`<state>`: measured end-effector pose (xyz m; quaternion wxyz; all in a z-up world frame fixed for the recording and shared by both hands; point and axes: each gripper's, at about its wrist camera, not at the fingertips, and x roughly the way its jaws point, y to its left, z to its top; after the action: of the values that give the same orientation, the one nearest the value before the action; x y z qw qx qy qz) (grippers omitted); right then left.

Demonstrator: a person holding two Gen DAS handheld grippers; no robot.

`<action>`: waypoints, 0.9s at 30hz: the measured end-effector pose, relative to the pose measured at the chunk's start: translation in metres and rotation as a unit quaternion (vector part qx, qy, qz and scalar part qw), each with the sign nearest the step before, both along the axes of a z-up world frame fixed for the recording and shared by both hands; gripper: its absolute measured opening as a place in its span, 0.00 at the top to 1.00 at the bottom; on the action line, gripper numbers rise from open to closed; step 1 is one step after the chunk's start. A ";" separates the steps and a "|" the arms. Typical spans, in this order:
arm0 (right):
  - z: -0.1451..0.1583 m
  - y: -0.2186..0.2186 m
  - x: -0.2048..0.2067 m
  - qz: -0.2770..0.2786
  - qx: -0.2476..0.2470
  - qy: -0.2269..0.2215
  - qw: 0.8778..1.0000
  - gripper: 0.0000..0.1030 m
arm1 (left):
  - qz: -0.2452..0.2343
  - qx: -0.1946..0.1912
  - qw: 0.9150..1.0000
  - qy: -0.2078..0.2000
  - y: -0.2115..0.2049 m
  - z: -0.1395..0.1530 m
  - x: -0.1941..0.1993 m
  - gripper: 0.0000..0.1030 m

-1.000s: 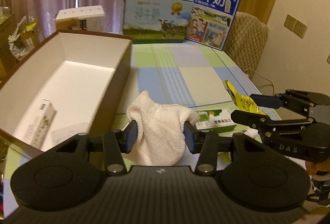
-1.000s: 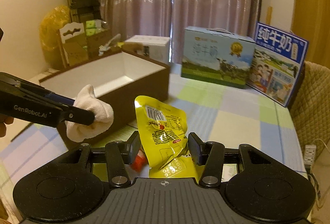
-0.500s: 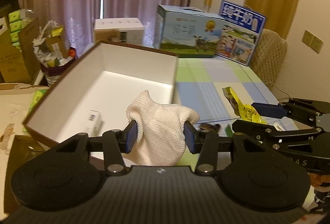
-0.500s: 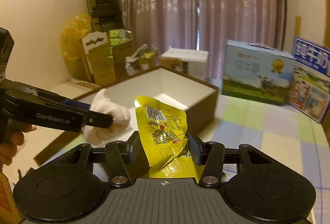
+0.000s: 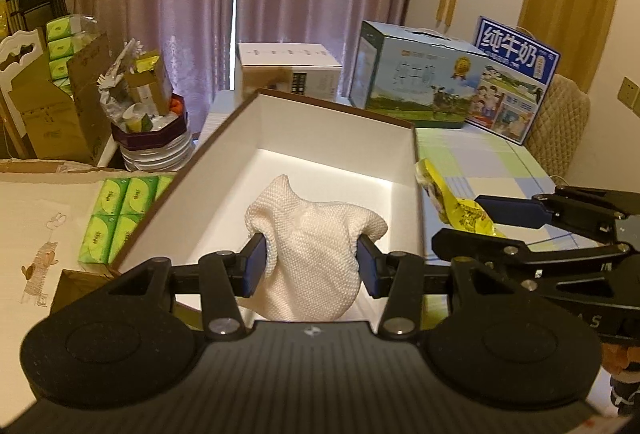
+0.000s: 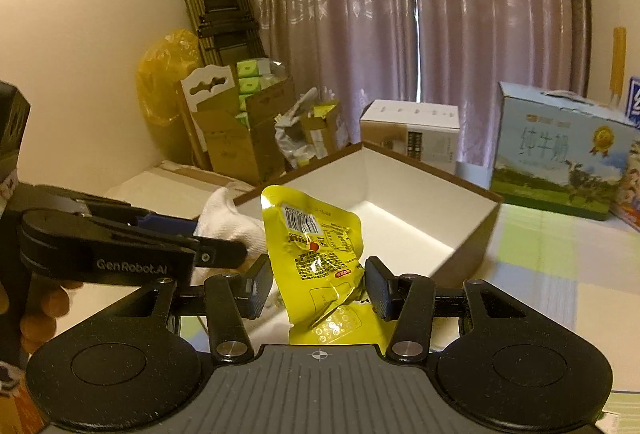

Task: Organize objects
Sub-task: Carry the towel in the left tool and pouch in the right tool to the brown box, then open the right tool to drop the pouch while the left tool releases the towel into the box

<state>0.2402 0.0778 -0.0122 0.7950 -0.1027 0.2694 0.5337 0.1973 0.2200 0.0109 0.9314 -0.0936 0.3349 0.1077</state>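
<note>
left gripper (image 5: pixel 311 262): both blue pads pressed against a bunched white knit cloth (image 5: pixel 316 254), which bulges between the pads and hangs below them. the cloth is held over the near end of the open box (image 5: pixel 208 170), a brown-sided carton with a white interior. in the right wrist view this gripper (image 6: pixel 224 252) enters from the left with the cloth (image 6: pixel 228 222) at its tip, just beside the box's near left corner.

right gripper (image 6: pixel 316 284): closed on a crumpled yellow snack packet (image 6: pixel 316 254), printed side with barcode facing the camera. the packet stands upright between the pads, in front of the box (image 6: pixel 472 230). in the left wrist view the right gripper (image 5: pixel 472 218) reaches in from the right, with the packet (image 5: pixel 452 202) just outside the box's right wall, above the checked tablecloth (image 5: pixel 488 162).

beyond the box: a white carton (image 5: pixel 288 74), a blue milk case (image 5: pixel 416 82) and a blue-and-white milk carton sign (image 5: pixel 512 78) stand at the table's far edge. packs of green tissues (image 5: pixel 116 214) lie left of the box. purple curtains (image 5: pixel 240 2) cover the far wall.
</note>
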 end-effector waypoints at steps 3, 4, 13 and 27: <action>-0.001 0.015 0.006 -0.003 0.000 0.009 1.000 0.54 | 0.005 0.001 1.000 0.003 0.011 -0.001 0.007 0.58; -0.002 0.020 0.008 -0.005 0.001 0.013 1.000 0.54 | 0.007 0.001 1.000 0.004 0.014 -0.002 0.009 0.58; -0.017 0.048 0.030 -0.022 -0.006 0.058 0.998 0.54 | 0.012 0.000 1.000 0.013 0.041 -0.010 0.029 0.58; -0.051 0.069 0.062 -0.066 -0.045 0.088 0.993 0.54 | 0.013 -0.021 0.999 0.046 0.066 -0.041 0.058 0.58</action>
<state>0.3021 0.1470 -0.0628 0.7963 -0.0726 0.3683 0.4743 0.2552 0.2858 -0.0305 0.9114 -0.1120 0.3784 0.1168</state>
